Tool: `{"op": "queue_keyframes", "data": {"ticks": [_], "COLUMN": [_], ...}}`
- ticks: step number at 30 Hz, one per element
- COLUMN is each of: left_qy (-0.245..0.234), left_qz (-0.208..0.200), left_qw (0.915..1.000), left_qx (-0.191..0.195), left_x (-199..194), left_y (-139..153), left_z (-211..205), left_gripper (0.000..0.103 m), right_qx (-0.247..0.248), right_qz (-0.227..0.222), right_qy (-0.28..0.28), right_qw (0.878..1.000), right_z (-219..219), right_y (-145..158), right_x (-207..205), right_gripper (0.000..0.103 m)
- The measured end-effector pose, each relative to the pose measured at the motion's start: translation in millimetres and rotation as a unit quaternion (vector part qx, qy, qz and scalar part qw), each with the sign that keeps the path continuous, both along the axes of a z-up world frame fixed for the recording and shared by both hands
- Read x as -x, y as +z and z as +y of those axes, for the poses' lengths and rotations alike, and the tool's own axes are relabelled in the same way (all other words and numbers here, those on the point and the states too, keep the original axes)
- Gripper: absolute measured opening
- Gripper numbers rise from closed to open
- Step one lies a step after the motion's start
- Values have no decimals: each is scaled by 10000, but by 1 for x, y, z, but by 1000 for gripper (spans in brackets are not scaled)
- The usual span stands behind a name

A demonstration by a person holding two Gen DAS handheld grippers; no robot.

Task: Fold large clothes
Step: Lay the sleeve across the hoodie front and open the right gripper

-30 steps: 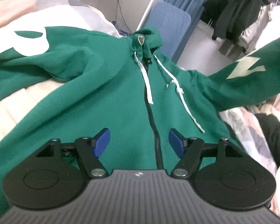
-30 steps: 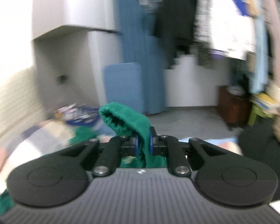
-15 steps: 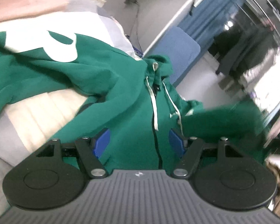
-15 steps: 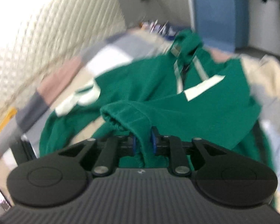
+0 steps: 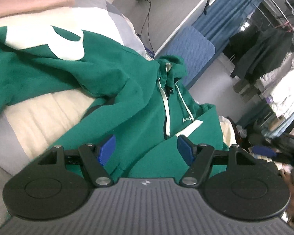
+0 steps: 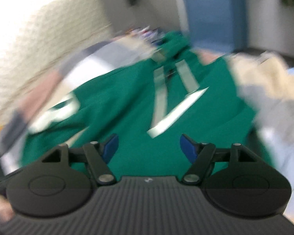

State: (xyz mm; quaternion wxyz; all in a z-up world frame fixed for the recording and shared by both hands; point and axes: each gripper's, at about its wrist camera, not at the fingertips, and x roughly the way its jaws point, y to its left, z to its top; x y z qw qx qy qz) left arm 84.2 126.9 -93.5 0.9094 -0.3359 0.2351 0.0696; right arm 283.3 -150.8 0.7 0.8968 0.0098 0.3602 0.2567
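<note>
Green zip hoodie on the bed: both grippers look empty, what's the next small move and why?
Probably send the left gripper, open and empty, to the spread-out sleeve on the left side of the green zip hoodie. The other sleeve already lies across the chest, and the right gripper is opening with nothing between its pads.

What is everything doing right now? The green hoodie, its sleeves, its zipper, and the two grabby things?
Green hoodie: spread front up on the bed, rumpled.
Right sleeve: folded across the chest.
Left sleeve: not yet folded, stretched out sideways.
Zipper: closed.
Left gripper: fingers apart, holding nothing.
Right gripper: fingers opening, nothing pinched between them.
</note>
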Motion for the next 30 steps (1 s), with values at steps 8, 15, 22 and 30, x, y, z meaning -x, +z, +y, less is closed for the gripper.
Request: {"op": "queue_keyframes", "data": {"ticks": [8, 15, 22, 30], "left_qy": [-299, -547, -686, -1086], "left_qz": [179, 150, -16, -356], "left_qw": [9988, 9970, 9969, 9922], "left_qx": [-350, -533, -389, -495], "left_x": [-33, -49, -56, -58], "left_y": [-15, -31, -38, -37], "left_z": [-18, -23, -23, -40], "left_gripper": [74, 74, 74, 74], "right_qx": [842, 778, 922, 831], "right_qz": [-218, -46, -182, -435], "right_qy": [-1178, -1055, -827, -1997], "right_qw": [9892, 9914, 9921, 9754], "right_z": [-31, -26, -20, -81], "right_y": [-55, -100, -99, -104], "right_x": [-137, -187, -204, -236], "right_gripper": [71, 70, 8, 7]}}
